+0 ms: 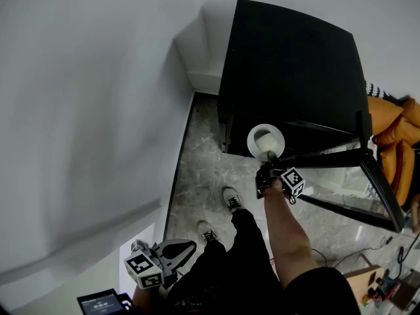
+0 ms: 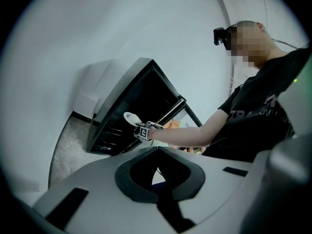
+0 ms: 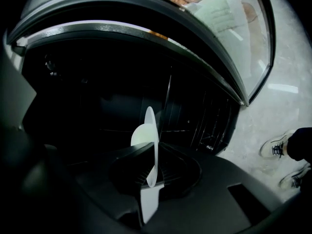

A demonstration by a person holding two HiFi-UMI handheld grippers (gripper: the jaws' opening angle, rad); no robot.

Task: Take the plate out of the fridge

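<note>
A white plate (image 1: 266, 140) hangs in front of the open black fridge (image 1: 289, 64), just outside its dark inside. My right gripper (image 1: 268, 159) is shut on the plate's near rim. In the right gripper view the plate (image 3: 151, 140) stands edge-on between the jaws of the right gripper (image 3: 153, 172), with the fridge shelves (image 3: 195, 116) behind it. The left gripper view shows the plate (image 2: 130, 117) and the right gripper (image 2: 139, 126) from the side. My left gripper (image 1: 184, 247) hangs low at the left, far from the fridge. Its jaws (image 2: 157, 149) meet with nothing in them.
The fridge's glass door (image 1: 367, 182) stands swung out to the right. A white wall runs along the left. The person's shoes (image 1: 231, 199) stand on the marbled floor before the fridge. An orange seat (image 1: 394, 136) sits right of the door, and cables (image 1: 387, 241) lie below it.
</note>
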